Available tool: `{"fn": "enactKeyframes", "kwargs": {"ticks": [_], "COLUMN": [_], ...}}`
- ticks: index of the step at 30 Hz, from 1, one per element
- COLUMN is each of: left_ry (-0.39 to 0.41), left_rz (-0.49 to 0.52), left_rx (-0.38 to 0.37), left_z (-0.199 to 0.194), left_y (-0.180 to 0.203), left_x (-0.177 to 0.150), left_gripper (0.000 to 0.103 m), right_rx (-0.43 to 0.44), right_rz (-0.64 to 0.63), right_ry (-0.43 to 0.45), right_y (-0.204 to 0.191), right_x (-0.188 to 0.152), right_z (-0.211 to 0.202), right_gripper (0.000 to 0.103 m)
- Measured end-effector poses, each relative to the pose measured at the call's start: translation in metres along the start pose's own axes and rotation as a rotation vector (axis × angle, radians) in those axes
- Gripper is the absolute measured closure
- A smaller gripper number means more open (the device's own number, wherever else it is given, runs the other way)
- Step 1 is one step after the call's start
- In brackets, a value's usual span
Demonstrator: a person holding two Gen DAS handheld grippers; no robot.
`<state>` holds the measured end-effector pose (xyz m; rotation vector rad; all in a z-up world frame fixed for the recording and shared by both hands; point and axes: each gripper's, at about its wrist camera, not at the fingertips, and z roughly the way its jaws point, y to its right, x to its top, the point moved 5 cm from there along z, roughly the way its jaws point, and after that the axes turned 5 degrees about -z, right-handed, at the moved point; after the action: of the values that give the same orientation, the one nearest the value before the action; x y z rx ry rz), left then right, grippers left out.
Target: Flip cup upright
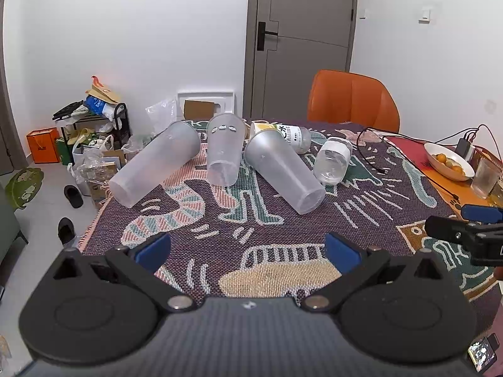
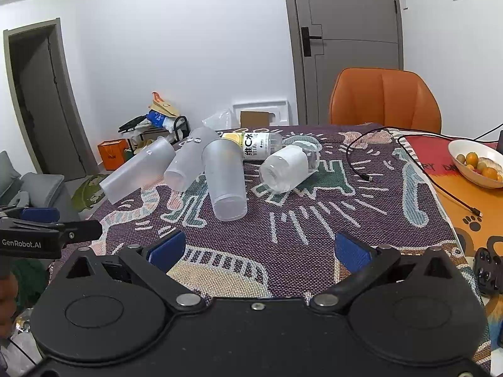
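- Frosted plastic was the theme in your left wrist view: three cups lay on their sides on the patterned tablecloth (image 1: pixel 220 242) at the far end of the table: the left cup (image 1: pixel 155 163), the middle cup (image 1: pixel 224 154) and the right cup (image 1: pixel 283 171), bases toward you.
- Your left gripper (image 1: pixel 248 248) had its blue pads spread wide with nothing between them, well short of the cups.
- Behind the right cup lay a labelled bottle (image 1: pixel 294 136), and just right of it a clear jar (image 1: pixel 333 160) was tipped over too. Your right gripper (image 1: pixel 465 220) poked in at the right edge.
- Over in the right wrist view, same story: right gripper (image 2: pixel 261 248) was wide apart and empty, hovering over bare cloth.
- From here the right cup (image 2: pixel 224 179) sat nearest and almost dead ahead, base facing you, touching the middle cup (image 2: pixel 188 163). The left cup (image 2: pixel 138 171) hung near the table's left edge.
- A cable (image 2: pixel 408 163) and a fruit bowl (image 2: pixel 478 163) stayed off to the right, clear of things.
- My read: you were at the approach step, nothing gripped yet. Next move looked like closing in on the right cup, pinching across its body, then rotating it rim-up without knocking its neighbours.
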<state>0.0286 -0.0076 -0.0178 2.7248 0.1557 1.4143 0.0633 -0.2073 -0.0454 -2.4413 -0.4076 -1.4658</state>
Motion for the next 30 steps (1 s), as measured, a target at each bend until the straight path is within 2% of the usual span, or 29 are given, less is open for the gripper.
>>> {"fn": "enactKeyframes", "kwargs": {"ticks": [13,24,30], "left_ry": [-0.001,-0.001,0.019], "left_rz": [-0.002,-0.007,-0.016], "left_rx": [-0.009,-0.039,-0.052], "left_z": [0.000,0.005,0.013], "left_y": [0.000,-0.001,-0.006], "left_x": [-0.002,-0.001,0.004], "left_gripper": [0.000,0.000,0.000], "right_rx": [0.010,0.055,0.080], "right_rz": [0.002,0.004,0.009], "right_ry": [-0.001,-0.002,0.027], "right_y": [-0.001,-0.001,0.000], "right_x": [0.001,0.001,0.007], "right_z": [-0.001,0.003,0.006], "right_gripper": [0.000,0.000,0.000]}}
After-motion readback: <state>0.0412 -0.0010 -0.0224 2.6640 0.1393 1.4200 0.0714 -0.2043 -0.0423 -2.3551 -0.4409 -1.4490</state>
